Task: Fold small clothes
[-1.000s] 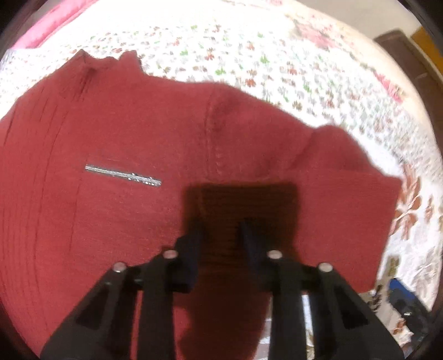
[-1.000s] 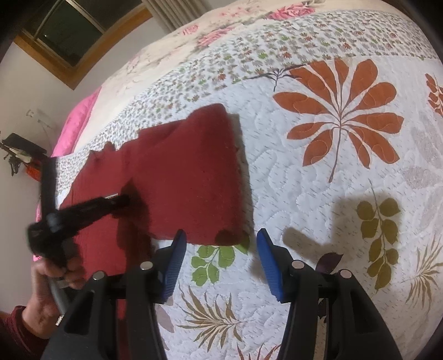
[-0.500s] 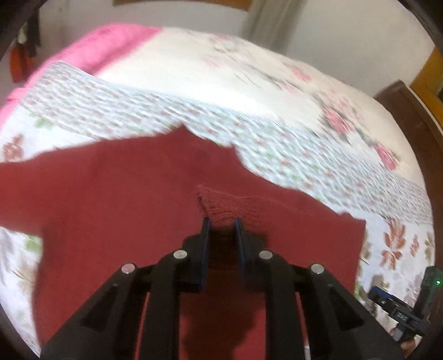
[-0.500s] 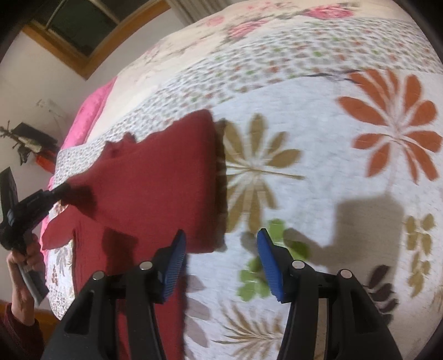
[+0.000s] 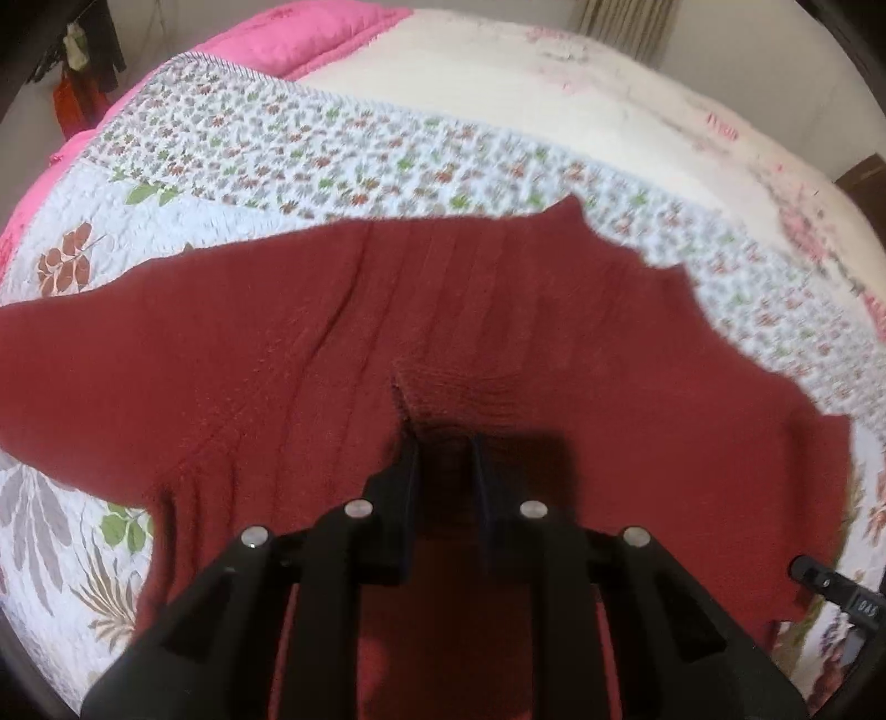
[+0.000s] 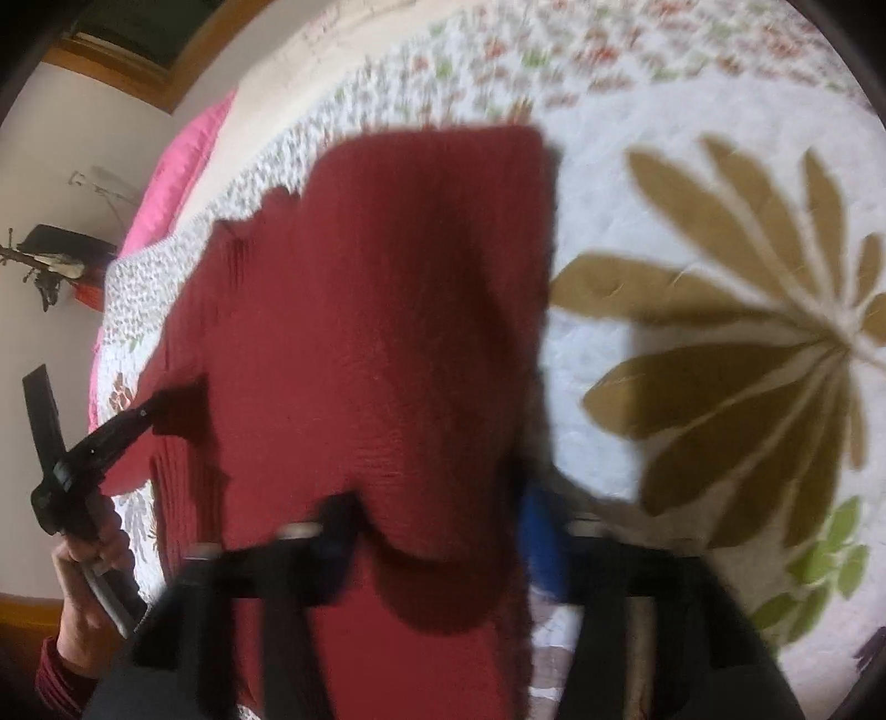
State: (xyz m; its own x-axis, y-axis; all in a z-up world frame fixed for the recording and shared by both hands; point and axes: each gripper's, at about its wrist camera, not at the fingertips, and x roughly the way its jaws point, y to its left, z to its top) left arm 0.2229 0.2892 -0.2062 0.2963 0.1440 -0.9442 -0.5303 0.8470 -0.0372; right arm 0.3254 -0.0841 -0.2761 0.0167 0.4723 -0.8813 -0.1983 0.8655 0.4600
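A dark red knit sweater (image 5: 554, 343) lies spread on the floral quilt (image 5: 277, 149). My left gripper (image 5: 443, 443) is shut on a ribbed cuff of the sweater, its fingers pressed close on the fabric. In the right wrist view the left gripper (image 6: 145, 412) sits at the sweater's (image 6: 387, 310) left edge, held by a hand (image 6: 88, 554). My right gripper (image 6: 437, 526) is open and blurred. Its blue pads (image 6: 540, 531) straddle the sweater's near edge, and red fabric lies between the fingers.
A pink blanket (image 5: 310, 44) lies at the bed's far side, also seen from the right wrist (image 6: 183, 166). A wooden window frame (image 6: 127, 72) and a dark hanging object (image 6: 55, 255) are on the wall. A black device (image 5: 830, 592) shows at the lower right.
The left gripper closed tighter on the cuff and carried it leftward to the sweater's edge. The right gripper moved left from over the bare quilt onto the sweater's near edge.
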